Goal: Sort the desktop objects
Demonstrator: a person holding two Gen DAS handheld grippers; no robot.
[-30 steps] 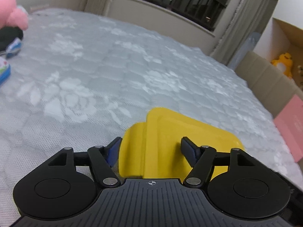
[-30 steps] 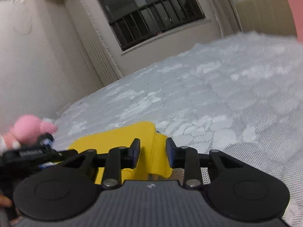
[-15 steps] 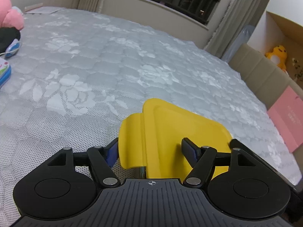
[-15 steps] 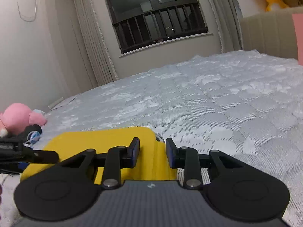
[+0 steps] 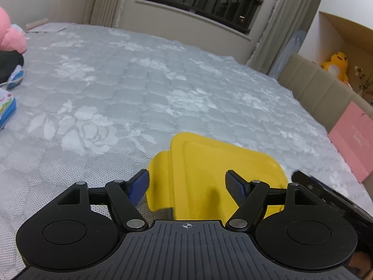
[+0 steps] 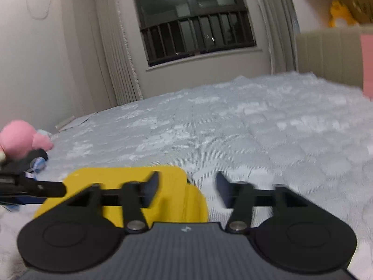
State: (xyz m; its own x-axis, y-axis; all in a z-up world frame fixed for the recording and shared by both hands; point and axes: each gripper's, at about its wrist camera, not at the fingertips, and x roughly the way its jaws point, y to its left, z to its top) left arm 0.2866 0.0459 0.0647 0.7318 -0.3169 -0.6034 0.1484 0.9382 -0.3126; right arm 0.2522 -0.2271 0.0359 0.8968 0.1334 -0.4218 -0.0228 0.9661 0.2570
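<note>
Yellow lidded box on bed, contents hidden, both tongs spread.

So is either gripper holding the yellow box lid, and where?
Neither: left gripper and right gripper are both open around the yellow lid's side flaps.

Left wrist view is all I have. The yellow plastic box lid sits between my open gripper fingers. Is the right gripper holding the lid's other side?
Observer: No. The right gripper is open, and the yellow plastic box lid has its side flap lying loose between the fingers.
Operator: Which finger is the flap nearer?
Observer: The left one. The right finger stands over the grey quilted mattress, apart from the flap.
</note>
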